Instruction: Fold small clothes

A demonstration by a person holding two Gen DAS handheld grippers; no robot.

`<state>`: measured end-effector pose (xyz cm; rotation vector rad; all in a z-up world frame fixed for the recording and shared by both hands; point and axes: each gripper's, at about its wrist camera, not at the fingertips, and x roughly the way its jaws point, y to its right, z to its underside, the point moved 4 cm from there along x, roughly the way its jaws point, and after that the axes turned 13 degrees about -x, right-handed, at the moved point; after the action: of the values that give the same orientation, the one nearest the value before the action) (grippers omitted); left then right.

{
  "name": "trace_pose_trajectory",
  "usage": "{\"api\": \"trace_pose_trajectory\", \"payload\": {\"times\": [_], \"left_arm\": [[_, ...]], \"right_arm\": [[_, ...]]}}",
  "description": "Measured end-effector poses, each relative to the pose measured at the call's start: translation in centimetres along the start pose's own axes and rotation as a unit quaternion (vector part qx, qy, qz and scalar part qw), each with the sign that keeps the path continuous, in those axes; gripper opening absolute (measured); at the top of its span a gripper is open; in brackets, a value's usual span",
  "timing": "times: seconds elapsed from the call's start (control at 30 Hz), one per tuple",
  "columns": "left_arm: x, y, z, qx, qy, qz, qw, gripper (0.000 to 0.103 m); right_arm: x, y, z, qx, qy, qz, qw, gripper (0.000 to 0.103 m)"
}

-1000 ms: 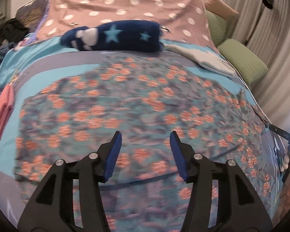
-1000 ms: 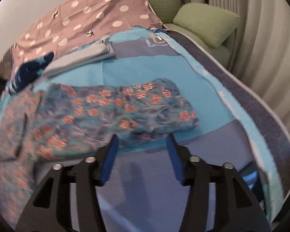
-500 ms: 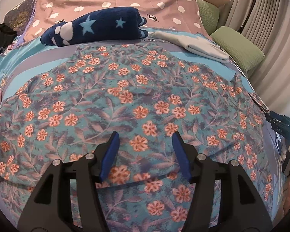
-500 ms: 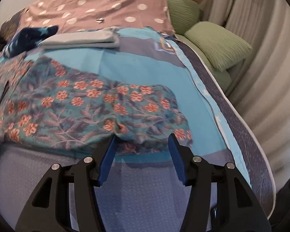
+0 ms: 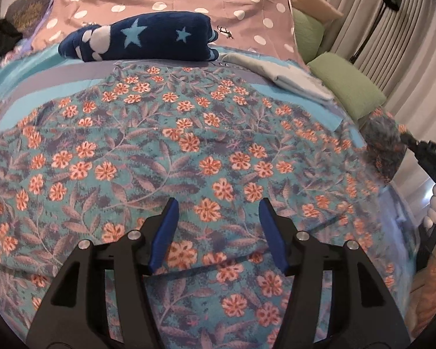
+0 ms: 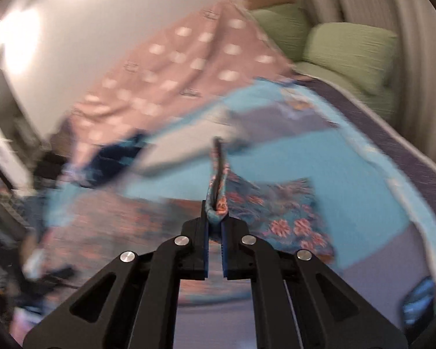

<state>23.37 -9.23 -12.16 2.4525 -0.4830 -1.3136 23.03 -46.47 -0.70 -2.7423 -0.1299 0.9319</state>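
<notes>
A bed (image 5: 37, 99) covered in a blue and grey sheet fills both views, with a pink spotted cover (image 5: 189, 0) draped at its far end and green pillows (image 5: 348, 87) along the curtain (image 5: 407, 29) side. Spread flat over most of the sheet lies the floral garment (image 5: 189, 151), teal with orange flowers and grey leaves; its far right corner is raised off the bed. Beyond it, against the spotted cover, sit a folded navy blanket with stars (image 5: 142, 37) and, to its right, a folded pale cloth (image 5: 290, 78).

The left gripper (image 5: 216, 229) hovers over the near part of the garment, its blue pads standing apart with nothing between them, only the flowered fabric below. The right gripper (image 6: 215, 232), whose view is blurred by motion, has just been closing, and its jaws are now pressed together on a bunched fold of the garment's edge (image 6: 216, 203), lifted clear of the sheet. At the right rim of the left view, the person's fingers (image 5: 434, 203) wrap the black handle of that other tool.
</notes>
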Motion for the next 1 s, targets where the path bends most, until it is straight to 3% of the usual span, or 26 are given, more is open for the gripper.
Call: {"api": "trace_pose_trajectory", "payload": {"times": [0.1,0.2,0.37,0.47,0.6,0.83,0.87,0.9,0.93,0.97,1.0], "left_arm": [[-1.1,-0.7,0.0,-0.029,-0.002,0.044,0.9986,0.057],[-2.4,-1.8,0.1,-0.057,-0.005,0.088,0.9945,0.056],[-3.6,-3.6,-0.2,-0.107,-0.022,0.151,0.9825,0.053],[-3.0,-4.2,-0.5,-0.131,-0.047,0.181,0.9735,0.053],[-1.5,-4.0,-0.8,-0.154,-0.082,0.208,0.9624,0.053],[1.3,-3.3,-2.2,-0.171,-0.100,0.178,0.9638,0.056],[1.7,-3.2,-2.5,-0.179,-0.101,0.180,0.9619,0.051],[2.0,-3.1,-2.9,-0.182,-0.102,0.184,0.9605,0.025],[2.4,-2.8,-3.3,-0.183,-0.106,0.191,0.9585,0.011],[2.6,-2.3,-3.7,-0.180,-0.108,0.198,0.9573,0.004],[2.6,-2.1,-4.1,-0.177,-0.103,0.197,0.9588,0.004]], "right_arm": [[0.8,-6.4,-1.1,-0.021,0.010,-0.087,0.996,0.007],[3.0,-13.3,-0.6,-0.054,-0.011,-0.157,0.986,0.007],[8.6,-22.8,3.3,-0.107,-0.086,-0.215,0.967,0.007],[11.0,-25.8,6.0,-0.141,-0.128,-0.216,0.958,0.007],[11.8,-27.4,8.3,-0.176,-0.149,-0.204,0.952,0.007],[11.5,-27.9,8.8,-0.196,-0.146,-0.187,0.951,0.007],[11.4,-28.0,9.0,-0.203,-0.144,-0.183,0.951,0.007],[11.4,-28.1,9.1,-0.208,-0.143,-0.180,0.951,0.007],[11.2,-28.2,9.1,-0.212,-0.141,-0.178,0.950,0.007],[11.1,-28.4,9.0,-0.214,-0.139,-0.176,0.951,0.007],[11.0,-28.4,8.9,-0.216,-0.136,-0.173,0.951,0.007]]}}
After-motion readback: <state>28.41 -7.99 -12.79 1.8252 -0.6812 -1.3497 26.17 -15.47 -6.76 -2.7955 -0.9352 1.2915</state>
